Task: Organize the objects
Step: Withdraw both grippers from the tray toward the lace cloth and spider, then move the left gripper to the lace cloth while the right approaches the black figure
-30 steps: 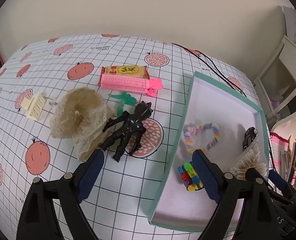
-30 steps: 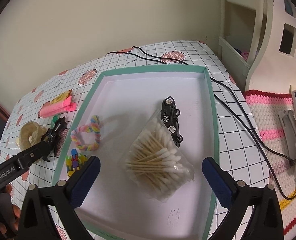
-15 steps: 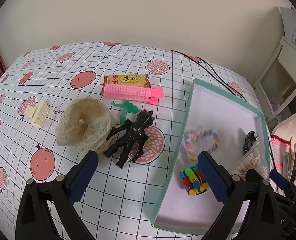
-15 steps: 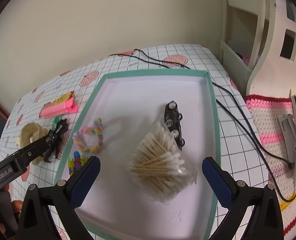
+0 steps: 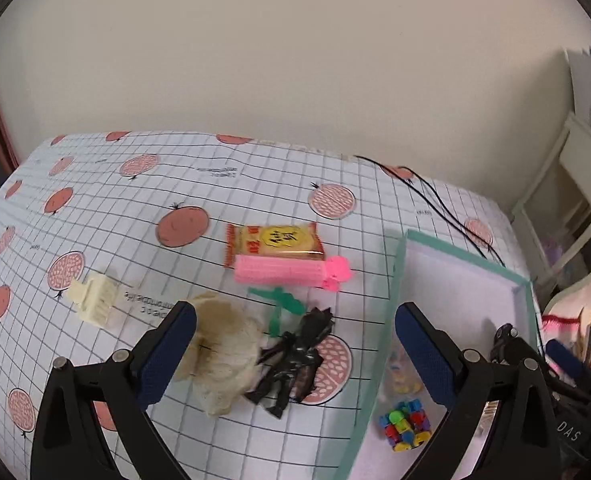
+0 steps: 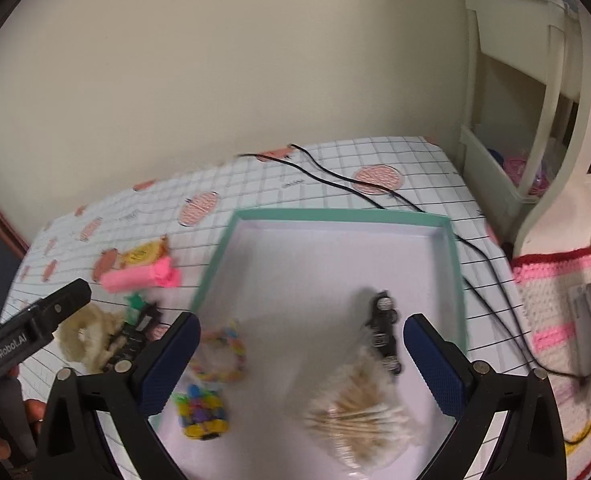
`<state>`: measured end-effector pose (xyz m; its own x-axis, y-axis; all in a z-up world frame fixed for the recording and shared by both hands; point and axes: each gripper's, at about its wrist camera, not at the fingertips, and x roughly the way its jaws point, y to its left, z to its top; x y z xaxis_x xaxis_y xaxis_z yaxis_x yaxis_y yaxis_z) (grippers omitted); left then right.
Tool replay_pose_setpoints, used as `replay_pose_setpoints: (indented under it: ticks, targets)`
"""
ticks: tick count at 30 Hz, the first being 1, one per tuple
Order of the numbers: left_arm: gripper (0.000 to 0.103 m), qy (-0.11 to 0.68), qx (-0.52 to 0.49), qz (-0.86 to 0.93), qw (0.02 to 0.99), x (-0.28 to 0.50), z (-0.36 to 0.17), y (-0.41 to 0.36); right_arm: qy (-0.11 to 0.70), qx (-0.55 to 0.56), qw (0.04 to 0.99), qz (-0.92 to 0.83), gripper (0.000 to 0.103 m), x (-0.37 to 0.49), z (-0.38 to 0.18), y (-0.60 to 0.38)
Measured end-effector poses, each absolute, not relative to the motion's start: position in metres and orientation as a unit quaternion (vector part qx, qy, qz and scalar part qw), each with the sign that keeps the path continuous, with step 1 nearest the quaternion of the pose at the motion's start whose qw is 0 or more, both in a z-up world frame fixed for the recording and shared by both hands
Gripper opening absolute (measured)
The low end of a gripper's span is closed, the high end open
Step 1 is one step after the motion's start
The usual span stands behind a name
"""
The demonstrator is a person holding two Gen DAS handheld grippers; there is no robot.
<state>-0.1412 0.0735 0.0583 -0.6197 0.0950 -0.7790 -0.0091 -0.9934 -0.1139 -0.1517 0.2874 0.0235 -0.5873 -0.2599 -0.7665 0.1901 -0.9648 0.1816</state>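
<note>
Left tool (image 5: 295, 344) gapes over black figure (image 5: 293, 360), empty.

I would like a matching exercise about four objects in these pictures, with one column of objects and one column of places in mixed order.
Objects:
1. black toy car
2. black figure
3. snack packet
4. cream hair claw

Places:
a. on the tablecloth, beside the lace scrunchie
b. inside the green tray
c. on the tablecloth, left of the scrunchie
d. just behind the pink hair roller

Pairs: 1-b, 2-a, 3-d, 4-c
</note>
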Motion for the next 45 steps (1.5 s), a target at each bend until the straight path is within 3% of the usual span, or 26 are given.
replay_pose_setpoints:
  ticks: [14, 32, 45]
  targets:
    - [0.100, -0.104, -0.432, 0.894, -0.050, -0.137, 0.058, -0.031, -0.043, 0.424, 0.206, -0.881, 0.103, -0.133, 0.036, 0.204]
    - [0.100, -0.117, -0.478, 0.870, -0.035, -0.142, 0.030, -0.036, 0.039, 0.471, 0.231, -0.851, 0.103, -0.130, -0.002, 0.134]
    - [0.099, -0.085, -0.481, 0.872, -0.024, -0.151, 0.015, -0.016, 0.055, 0.492, 0.242, -0.834, 0.088, -0.145, -0.032, 0.106]
